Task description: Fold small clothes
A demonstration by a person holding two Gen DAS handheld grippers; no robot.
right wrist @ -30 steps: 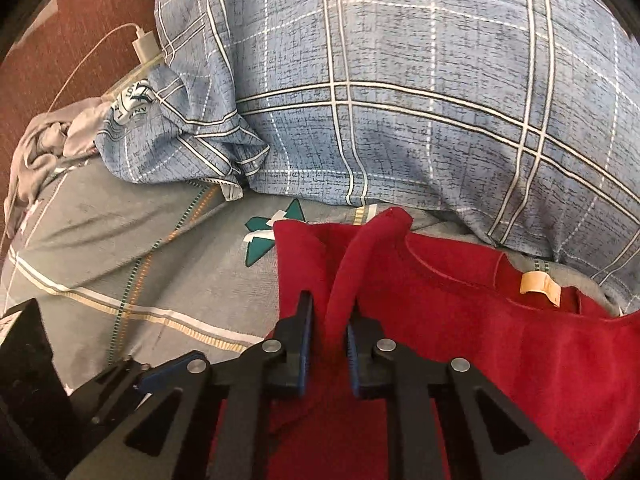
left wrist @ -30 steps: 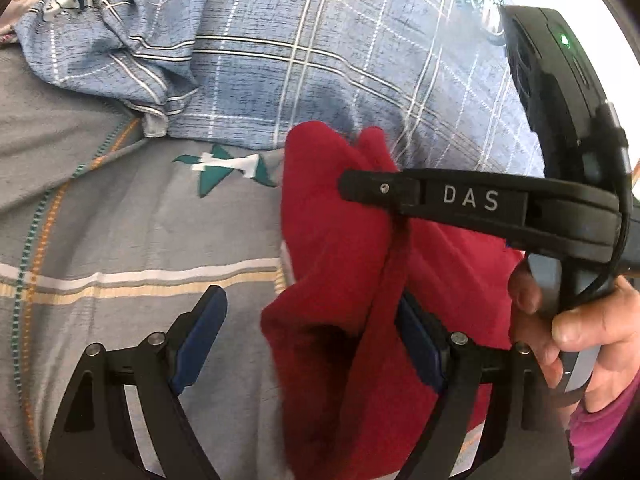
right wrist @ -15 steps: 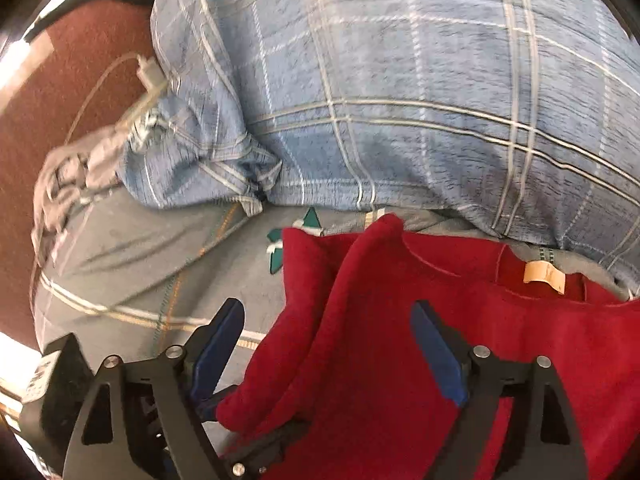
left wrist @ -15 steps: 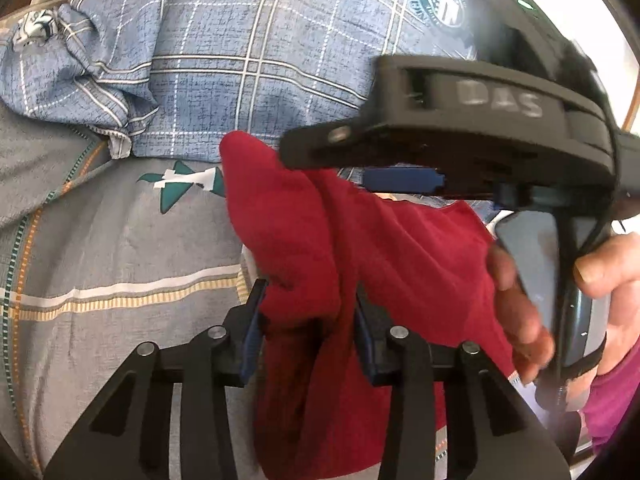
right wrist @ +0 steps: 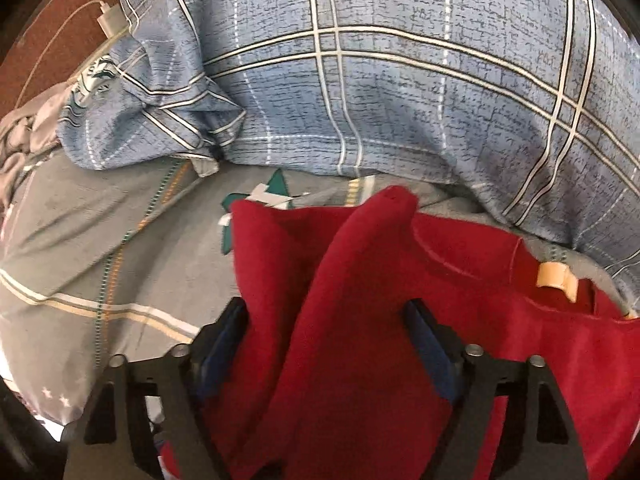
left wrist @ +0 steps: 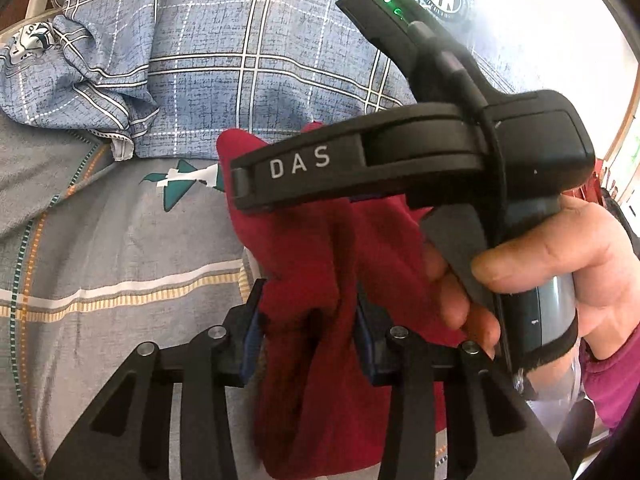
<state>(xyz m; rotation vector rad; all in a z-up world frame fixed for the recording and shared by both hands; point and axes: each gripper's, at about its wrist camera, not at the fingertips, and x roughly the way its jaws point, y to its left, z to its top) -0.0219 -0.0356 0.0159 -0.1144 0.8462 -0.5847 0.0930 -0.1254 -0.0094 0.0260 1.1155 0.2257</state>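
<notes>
A small red garment [right wrist: 440, 304] with a tan neck label [right wrist: 554, 278] lies bunched on the grey bedsheet [right wrist: 100, 240]. My left gripper [left wrist: 308, 324] is shut on a raised fold of the red garment [left wrist: 316, 248]. My right gripper [right wrist: 328, 332] is open, its jaws wide on either side of a red fold. In the left wrist view the right gripper's black body marked DAS [left wrist: 400, 160] sits above the garment, held by a hand [left wrist: 568, 264].
A blue plaid pillow [right wrist: 400, 80] lies just behind the garment. A white charger and cable [right wrist: 112, 20] rest at the far left by a crumpled grey cloth [right wrist: 20, 136]. The grey sheet has striped bands [left wrist: 100, 300].
My left gripper closed on the red fold. My right gripper, shut on the fold a second ago, opened and stays around it.
</notes>
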